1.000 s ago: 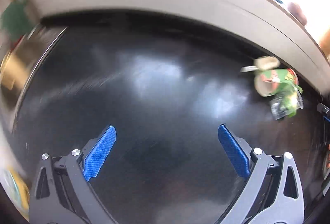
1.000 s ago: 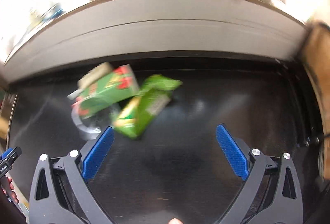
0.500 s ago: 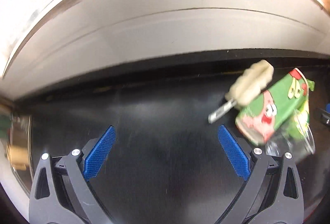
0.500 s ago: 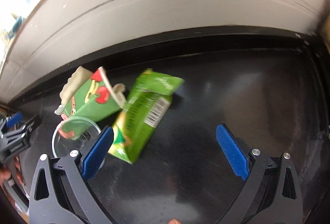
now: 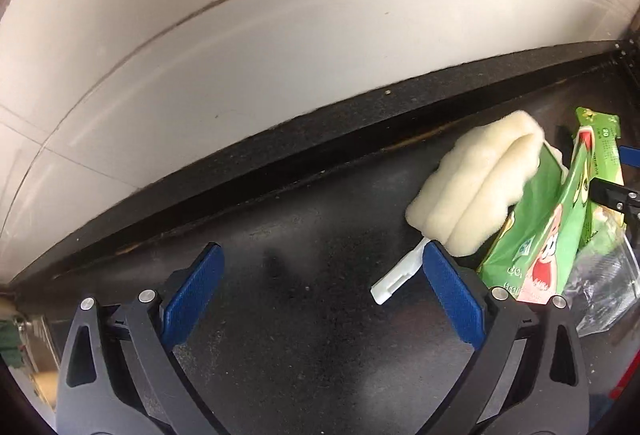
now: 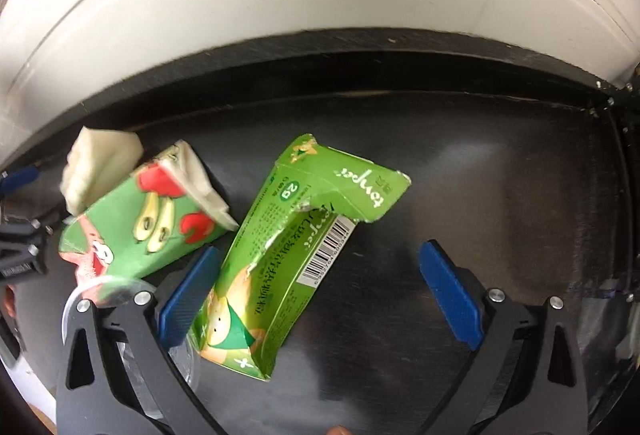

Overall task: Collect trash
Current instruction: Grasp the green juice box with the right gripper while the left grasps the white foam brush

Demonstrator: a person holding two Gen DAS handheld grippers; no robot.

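Jaws are wide open on both grippers, nothing held yet.

Left wrist view: the left gripper (image 5: 322,281) has swung in a lot closer over the last second. The trash pile was small and off to the far right back then; now it fills the right side of the view. A pale sponge on a white stick (image 5: 476,191) lies just beyond the right-hand pad, leaning on a green carton (image 5: 536,247), with a clear plastic cup (image 5: 608,283) beside that. All of it sits on the black countertop (image 5: 304,315) near the white wall (image 5: 280,35).

Right wrist view: the right gripper (image 6: 318,287) has closed in too. A torn green box (image 6: 280,263) that used to lie ahead of the fingers is now between them, up against the left pad. The carton (image 6: 148,223) sits just left of that.

My guess is the right side is lined up to squeeze the box, so pickup is about to start; nothing collected so far.
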